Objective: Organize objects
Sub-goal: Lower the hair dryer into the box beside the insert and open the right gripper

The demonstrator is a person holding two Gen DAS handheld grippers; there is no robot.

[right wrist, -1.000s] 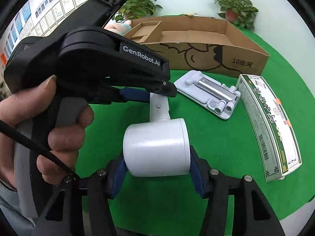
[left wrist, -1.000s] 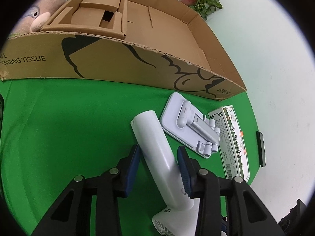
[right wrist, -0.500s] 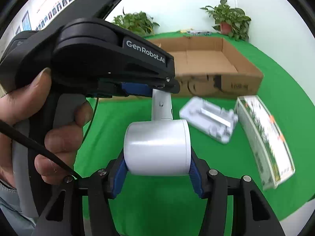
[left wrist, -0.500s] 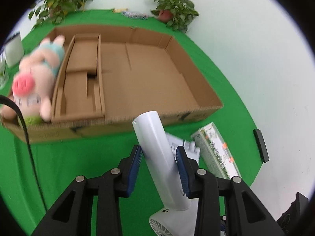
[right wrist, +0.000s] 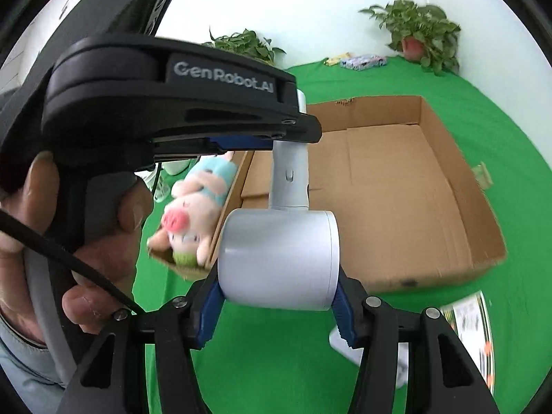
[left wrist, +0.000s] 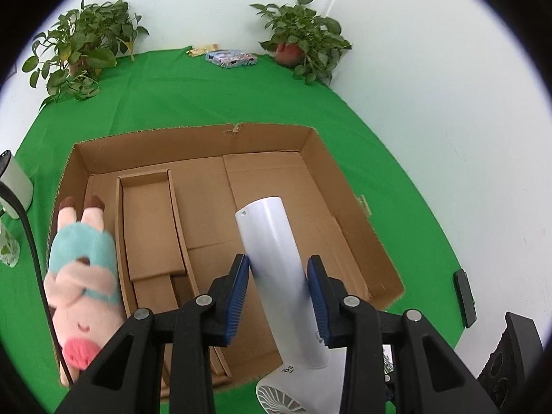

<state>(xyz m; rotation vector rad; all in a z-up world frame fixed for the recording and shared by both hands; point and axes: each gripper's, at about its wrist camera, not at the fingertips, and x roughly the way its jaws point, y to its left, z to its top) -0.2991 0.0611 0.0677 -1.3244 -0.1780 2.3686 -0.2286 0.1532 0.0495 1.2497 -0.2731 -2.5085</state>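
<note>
Progress looks partial: plush pig point(left wrist: 81, 286) already lies in the cardboard box point(left wrist: 358, 214), while the white hair dryer point(right wrist: 281, 258), clamped by left gripper point(left wrist: 277, 293) on its handle and right gripper point(right wrist: 276, 305) on its barrel, hangs above the box, unplaced.

Two potted plants are standing at the back of the green cloth point(left wrist: 193, 100), one at the left point(left wrist: 81, 51) and one in the corner by the white wall point(left wrist: 303, 39). Between them a small colourful packet point(left wrist: 232, 59) is lying flat. A black cable point(left wrist: 24, 220) is running down the left edge, beside a white cylinder point(left wrist: 15, 186).
</note>
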